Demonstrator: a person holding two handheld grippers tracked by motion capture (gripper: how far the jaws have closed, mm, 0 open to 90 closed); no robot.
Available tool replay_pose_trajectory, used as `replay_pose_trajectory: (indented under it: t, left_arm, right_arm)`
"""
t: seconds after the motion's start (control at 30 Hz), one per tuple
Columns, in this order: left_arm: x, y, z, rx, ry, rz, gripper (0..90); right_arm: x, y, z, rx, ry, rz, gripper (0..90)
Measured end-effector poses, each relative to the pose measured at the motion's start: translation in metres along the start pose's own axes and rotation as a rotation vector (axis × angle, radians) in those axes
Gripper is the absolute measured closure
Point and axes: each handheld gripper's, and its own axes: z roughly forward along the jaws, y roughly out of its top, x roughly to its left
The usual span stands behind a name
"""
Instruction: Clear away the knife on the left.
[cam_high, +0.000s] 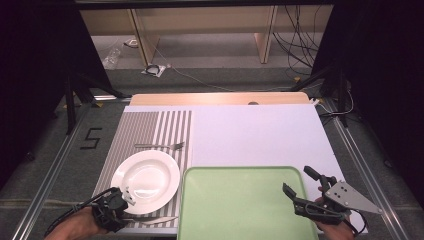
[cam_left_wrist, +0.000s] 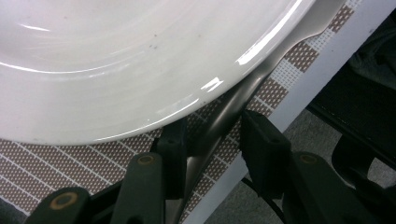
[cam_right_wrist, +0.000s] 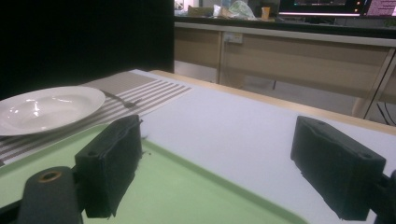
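Two grippers at near edge of desk (cam_high: 260, 125). Left gripper (cam_high: 116, 202) low at near-left corner, on striped placemat (cam_high: 150, 127), just beside near rim of white plate (cam_high: 146, 179). In left gripper view, fingers (cam_left_wrist: 173, 154) partly open, straddling a metal utensil handle (cam_left_wrist: 229, 109) (knife, most likely; blade end not clear) lying flat on placemat, running along and partly under plate rim. One finger looks touching the handle, other just off it; not clamped. Handle also seen in high view as thin pale strip (cam_high: 159, 219) near the plate's near edge. Right gripper (cam_high: 301, 186) at near-right, over right edge of green tray (cam_high: 240, 200), fingers (cam_right_wrist: 112, 163) spread wide, holding nothing. Fork (cam_high: 161, 146) on placemat just beyond plate, lying crosswise, apart from both grippers. Plate left of tray, close but whether touching cannot tell.
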Motion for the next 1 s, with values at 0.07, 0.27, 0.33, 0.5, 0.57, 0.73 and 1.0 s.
replay_pose_trajectory:
  t: [0.07, 0.27, 0.33, 0.5, 0.57, 0.73, 1.0]
  left_arm:
    - [-0.0003, 0.0006, -0.0001, 0.006, -0.009, 0.013, 65.2]
    - [-0.0013, 0.0029, 0.0001, 0.019, -0.014, 0.026, 68.8]
    - [-0.0029, 0.0043, 0.0002, 0.029, -0.019, 0.033, 74.0]
    - [-0.0042, 0.0044, 0.0003, 0.029, -0.023, 0.041, 76.6]
    - [-0.0047, 0.0045, 0.0003, 0.03, -0.021, 0.043, 76.7]
    - [-0.0061, 0.0071, 0.0005, 0.047, -0.009, 0.054, 76.7]
    - [-0.0083, 0.0079, 0.0001, 0.052, 0.001, 0.071, 78.6]
  right_arm:
    - [0.0001, 0.0, 0.0, 0.001, 0.001, 0.001, 17.2]
    - [-0.0002, 0.0, -0.0002, 0.005, 0.0, 0.006, 17.4]
    - [-0.0003, 0.0, -0.0002, 0.011, 0.0, 0.005, 17.4]
    - [-0.0004, -0.0001, 0.0, 0.014, 0.001, 0.007, 17.5]
    - [-0.0005, -0.0003, 0.0003, 0.013, 0.001, 0.007, 17.5]
    - [-0.0006, -0.0004, 0.0009, 0.015, 0.002, 0.008, 17.7]
    - [-0.0012, -0.0008, 0.0011, 0.018, 0.0, 0.012, 17.8]
